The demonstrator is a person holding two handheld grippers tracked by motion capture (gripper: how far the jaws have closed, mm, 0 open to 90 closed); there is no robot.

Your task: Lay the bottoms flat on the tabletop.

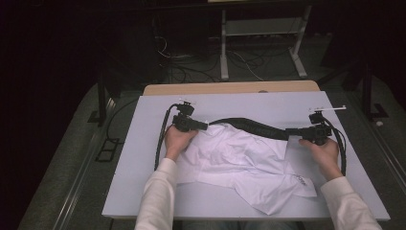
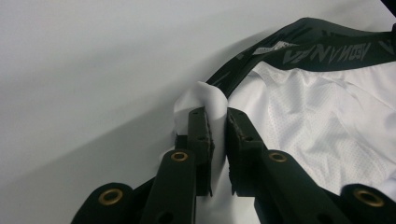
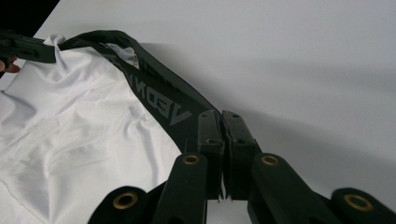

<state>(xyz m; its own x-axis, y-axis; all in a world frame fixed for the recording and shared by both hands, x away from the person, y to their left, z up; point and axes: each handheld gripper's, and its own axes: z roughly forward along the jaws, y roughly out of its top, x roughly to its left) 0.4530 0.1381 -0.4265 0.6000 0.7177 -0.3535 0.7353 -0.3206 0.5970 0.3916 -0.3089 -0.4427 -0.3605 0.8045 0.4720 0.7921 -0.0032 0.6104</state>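
So I've got the white mesh shorts lying crumpled mid-surface, their black elastic waistband along the far edge. My left gripper sits at the waistband's left end, my right gripper at its right end.

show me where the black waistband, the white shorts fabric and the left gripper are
black waistband (image 1: 249, 125), high view, middle of the band stretched between both grippers
white shorts fabric (image 1: 239, 160), high view, crumpled centre of the cloth
left gripper (image 2: 217, 122), left gripper view, between its fingertips, pinching a white fold

White shorts, black waistband, grey table
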